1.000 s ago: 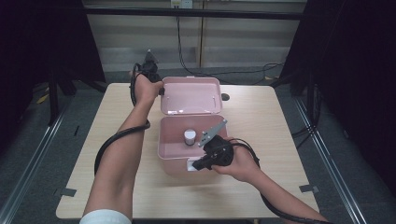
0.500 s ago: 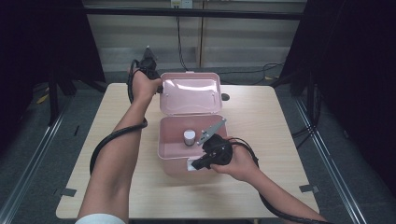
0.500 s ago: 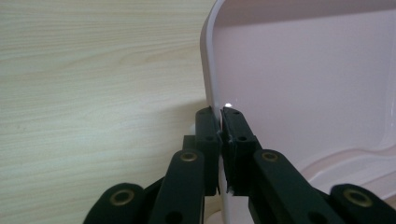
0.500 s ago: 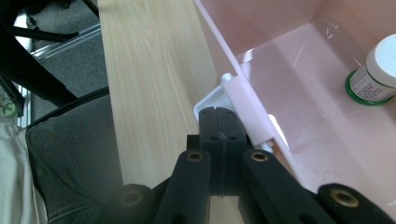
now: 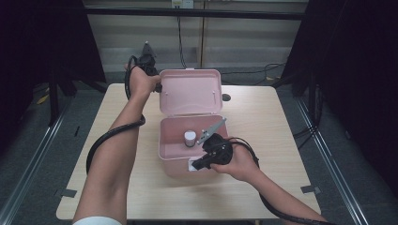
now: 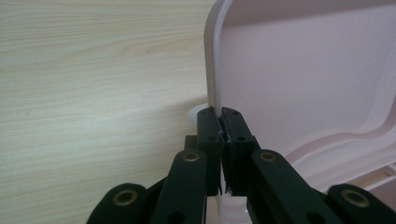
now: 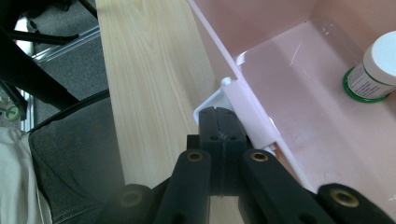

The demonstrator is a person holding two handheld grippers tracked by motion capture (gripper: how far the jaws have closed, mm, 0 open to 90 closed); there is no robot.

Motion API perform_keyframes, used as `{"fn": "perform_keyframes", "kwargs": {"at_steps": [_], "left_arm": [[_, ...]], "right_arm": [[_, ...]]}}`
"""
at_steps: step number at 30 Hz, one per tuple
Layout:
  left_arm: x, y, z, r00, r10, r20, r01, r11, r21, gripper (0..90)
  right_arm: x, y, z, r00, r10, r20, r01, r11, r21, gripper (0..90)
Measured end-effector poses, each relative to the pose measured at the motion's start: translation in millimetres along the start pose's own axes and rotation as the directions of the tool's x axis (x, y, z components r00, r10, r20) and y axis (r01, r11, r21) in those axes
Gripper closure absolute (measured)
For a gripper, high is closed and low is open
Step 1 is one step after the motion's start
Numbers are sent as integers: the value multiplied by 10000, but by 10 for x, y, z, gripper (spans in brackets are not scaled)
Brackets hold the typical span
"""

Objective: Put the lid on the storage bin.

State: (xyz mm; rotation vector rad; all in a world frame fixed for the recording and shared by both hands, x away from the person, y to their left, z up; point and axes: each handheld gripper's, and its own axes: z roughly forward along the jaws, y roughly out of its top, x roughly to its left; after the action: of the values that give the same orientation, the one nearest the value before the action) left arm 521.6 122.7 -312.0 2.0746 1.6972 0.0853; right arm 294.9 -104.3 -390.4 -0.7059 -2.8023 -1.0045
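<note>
A pink plastic box [image 5: 171, 161] stands open in the middle of the wooden table. Its lid [image 5: 190, 91] stands tilted up at the back. My left gripper [image 5: 158, 87] is shut on the lid's left rim [image 6: 212, 60], with the thin edge pinched between the pads at the gripper [image 6: 219, 114]. My right gripper [image 5: 195, 164] is shut on the white latch [image 7: 245, 114] at the box's front wall, gripper [image 7: 218, 114]. A small white-capped bottle [image 5: 190, 138] stands inside the box, also in the right gripper view as the bottle [image 7: 376, 67].
The table [image 5: 281, 140] has bare wood to the left, right and front of the box. A small dark round object [image 5: 226, 97] lies right of the lid. Black cables trail along both forearms. Dark curtains and a metal frame surround the table.
The left hand has risen a little and the lid has swung up from lying back to standing more upright. The right hand has stayed on the latch.
</note>
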Motion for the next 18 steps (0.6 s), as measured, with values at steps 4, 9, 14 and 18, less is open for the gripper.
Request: {"fn": "perform_keyframes", "kwargs": {"at_steps": [4, 9, 14, 18], "left_arm": [[-20, -2, -55, 10000, 79, -28, -79, 10000, 34, 875], [-39, -1, -112, 9999, 144, 22, -145, 9998, 96, 878], [-75, 10, -192, 9997, 235, -24, -234, 9990, 382, 879], [-103, 15, -236, 9995, 319, -43, -316, 9983, 481, 879]], "right_arm": [[-1, 1, 5, 9999, 127, -25, -127, 9999, -20, 900], [-2, 9, 6, 9998, 169, -38, -169, 9998, 40, 900], [-9, 18, 6, 9996, 265, -16, -264, 9996, 89, 900], [-10, 19, 7, 9996, 267, -23, -267, 9996, 89, 900]]}}
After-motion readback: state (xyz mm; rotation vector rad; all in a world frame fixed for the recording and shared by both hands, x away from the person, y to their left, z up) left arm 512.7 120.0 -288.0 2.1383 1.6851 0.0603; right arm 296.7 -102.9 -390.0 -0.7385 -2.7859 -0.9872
